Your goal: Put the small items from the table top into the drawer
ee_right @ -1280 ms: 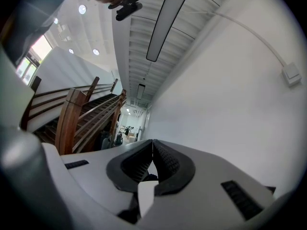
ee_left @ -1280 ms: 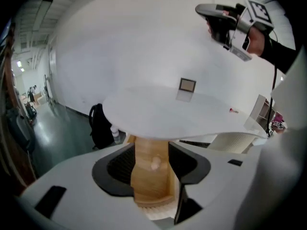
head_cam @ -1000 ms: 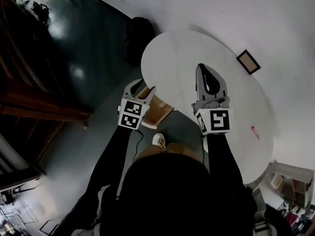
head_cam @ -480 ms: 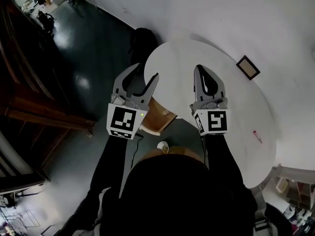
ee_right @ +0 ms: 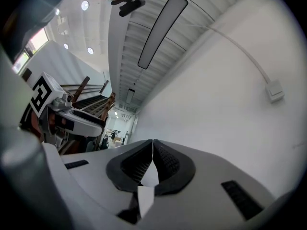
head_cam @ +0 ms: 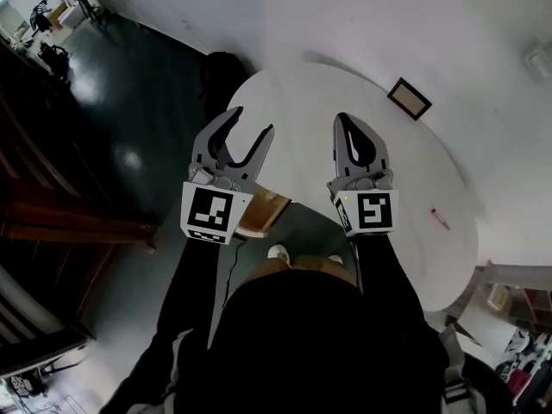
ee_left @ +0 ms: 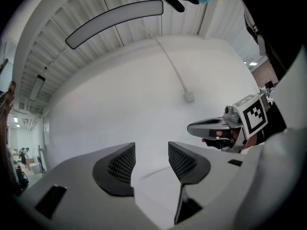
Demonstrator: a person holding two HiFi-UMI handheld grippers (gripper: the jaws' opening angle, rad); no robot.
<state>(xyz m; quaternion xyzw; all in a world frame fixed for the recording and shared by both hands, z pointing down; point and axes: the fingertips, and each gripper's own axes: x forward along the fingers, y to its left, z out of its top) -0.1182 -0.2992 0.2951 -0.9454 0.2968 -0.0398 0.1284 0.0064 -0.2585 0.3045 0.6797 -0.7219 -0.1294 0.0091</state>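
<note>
In the head view a white round table (head_cam: pixel 405 171) carries a small dark-framed square item (head_cam: pixel 409 98) at the far side and a small red item (head_cam: pixel 440 221) near the right edge. An open wooden drawer (head_cam: pixel 260 213) shows below the table's near left edge. My left gripper (head_cam: pixel 252 121) is held above the table's left rim, open and empty. To its right, my right gripper (head_cam: pixel 348 120) hovers over the table, shut on nothing. Both gripper views face a white wall: the left gripper (ee_left: pixel 151 153) with its jaws apart, the right gripper (ee_right: pixel 152 148) with its jaws together.
A dark object (head_cam: pixel 221 74) stands on the floor beyond the table's far left edge. Dark floor and wooden structures (head_cam: pixel 52 205) lie to the left. Shelving (head_cam: pixel 509 296) sits at the lower right. A cable and wall box (ee_left: pixel 189 97) run down the wall.
My left gripper has risen from beside the drawer to the table's left rim, and its jaws now stand wide apart. The right gripper stayed shut and barely moved.
</note>
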